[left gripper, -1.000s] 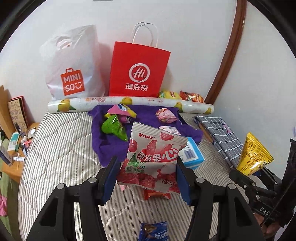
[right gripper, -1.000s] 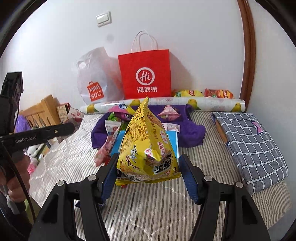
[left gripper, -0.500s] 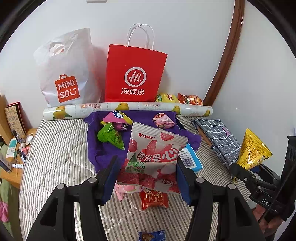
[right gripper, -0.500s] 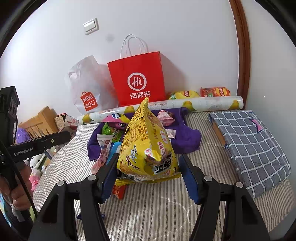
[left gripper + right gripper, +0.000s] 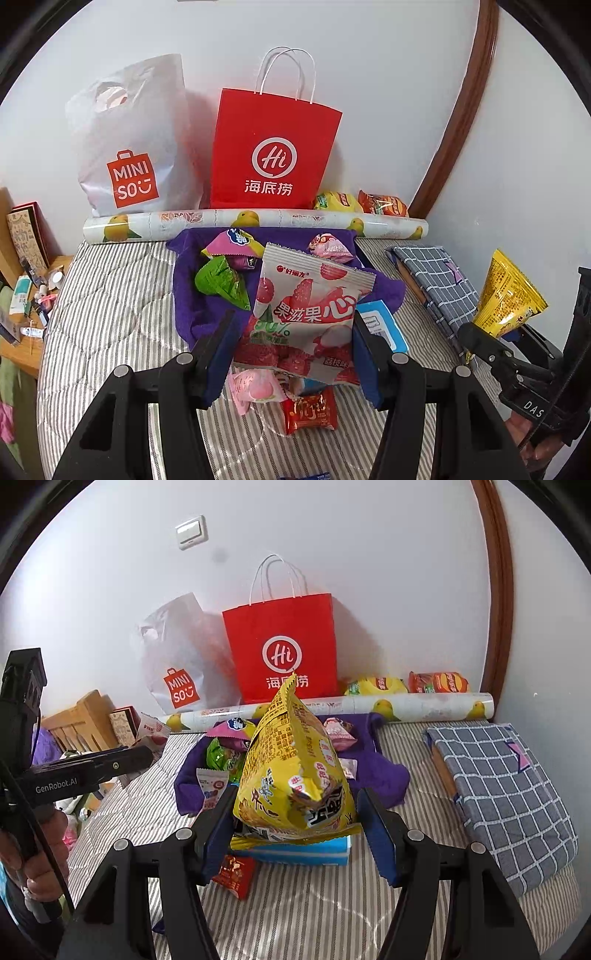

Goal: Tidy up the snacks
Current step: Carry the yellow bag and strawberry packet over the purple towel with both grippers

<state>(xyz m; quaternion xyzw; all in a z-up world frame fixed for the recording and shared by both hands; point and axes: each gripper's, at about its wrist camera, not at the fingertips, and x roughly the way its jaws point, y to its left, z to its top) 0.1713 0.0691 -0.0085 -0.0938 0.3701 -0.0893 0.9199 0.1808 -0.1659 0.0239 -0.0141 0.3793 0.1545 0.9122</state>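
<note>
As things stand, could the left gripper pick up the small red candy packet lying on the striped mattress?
Probably not yet: the left gripper is shut on the strawberry gummy bag, so its jaws are occupied. The red candy packet itself lies uncovered just below.

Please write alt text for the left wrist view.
The left gripper holds a white strawberry gummy packet above a striped mattress. Behind it, snacks lie on a purple cloth; a red paper bag stands against the wall.

Pink strawberry candy packet (image 5: 310,314) upright above bed; puffed yellow chip bag (image 5: 295,775) upright, right of it.
</note>
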